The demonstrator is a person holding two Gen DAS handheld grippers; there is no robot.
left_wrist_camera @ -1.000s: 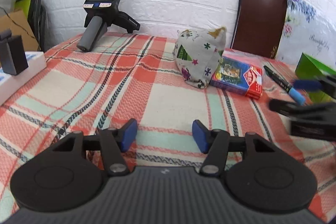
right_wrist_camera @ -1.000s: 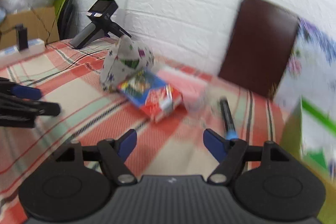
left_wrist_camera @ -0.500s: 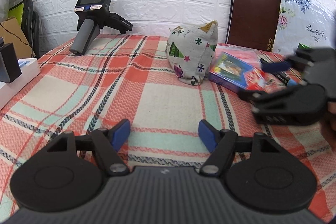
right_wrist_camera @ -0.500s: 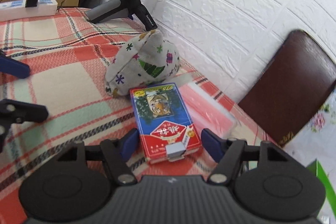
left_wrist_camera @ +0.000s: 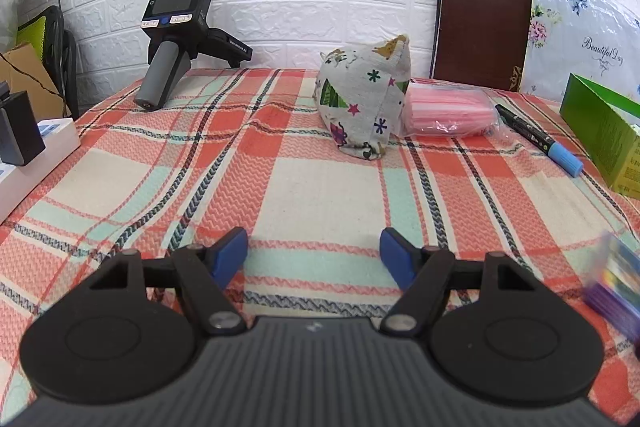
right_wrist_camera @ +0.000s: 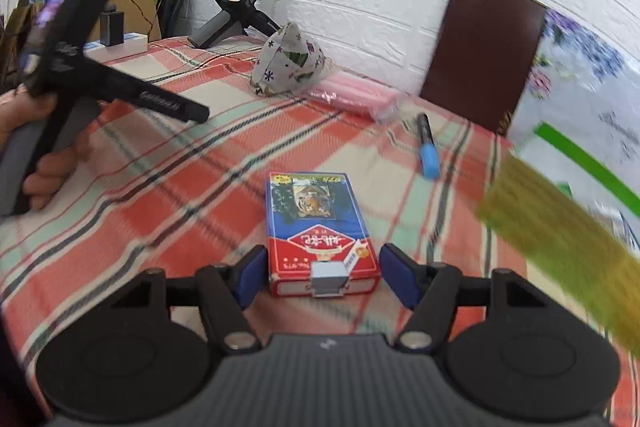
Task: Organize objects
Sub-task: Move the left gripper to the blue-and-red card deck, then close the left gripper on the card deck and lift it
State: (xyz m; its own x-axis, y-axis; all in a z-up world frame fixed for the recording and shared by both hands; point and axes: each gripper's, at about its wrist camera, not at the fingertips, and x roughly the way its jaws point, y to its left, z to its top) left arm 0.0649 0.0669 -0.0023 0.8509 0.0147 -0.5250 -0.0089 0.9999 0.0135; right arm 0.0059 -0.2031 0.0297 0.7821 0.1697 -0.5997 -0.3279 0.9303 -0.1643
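card box (right_wrist_camera: 318, 227) clamped between right gripper (right_wrist_camera: 322, 273) pads (left gripper (left_wrist_camera: 314, 257) wide, empty, lately opening)

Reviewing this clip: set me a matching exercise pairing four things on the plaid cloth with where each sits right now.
Things:
1. card box
2. marker
3. pink packet
4. green box

Places:
A. against the patterned pouch
B. at the table's right edge
C. between the right tongs
D. between the packet and the green box

Pairs: 1-C, 2-D, 3-A, 4-B
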